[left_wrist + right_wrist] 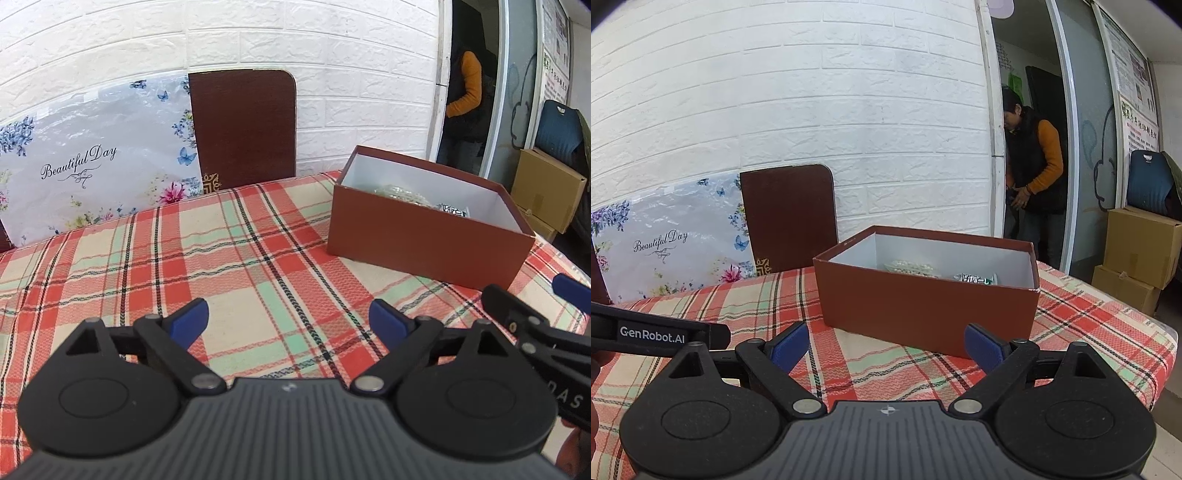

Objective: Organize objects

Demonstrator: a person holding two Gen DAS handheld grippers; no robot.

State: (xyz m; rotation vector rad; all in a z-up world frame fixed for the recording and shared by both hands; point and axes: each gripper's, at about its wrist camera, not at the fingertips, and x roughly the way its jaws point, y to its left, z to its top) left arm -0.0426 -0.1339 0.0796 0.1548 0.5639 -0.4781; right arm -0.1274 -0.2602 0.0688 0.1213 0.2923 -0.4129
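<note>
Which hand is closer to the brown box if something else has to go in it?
Probably the right. The brown box sits straight ahead of the right gripper, just past its open, empty fingers. From the left gripper, also open and empty, the box lies farther off to the side.

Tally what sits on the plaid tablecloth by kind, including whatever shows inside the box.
Open brown box: 1
String of white beads in the box: 1
Green-and-white packet in the box: 1
Total: 3
</note>
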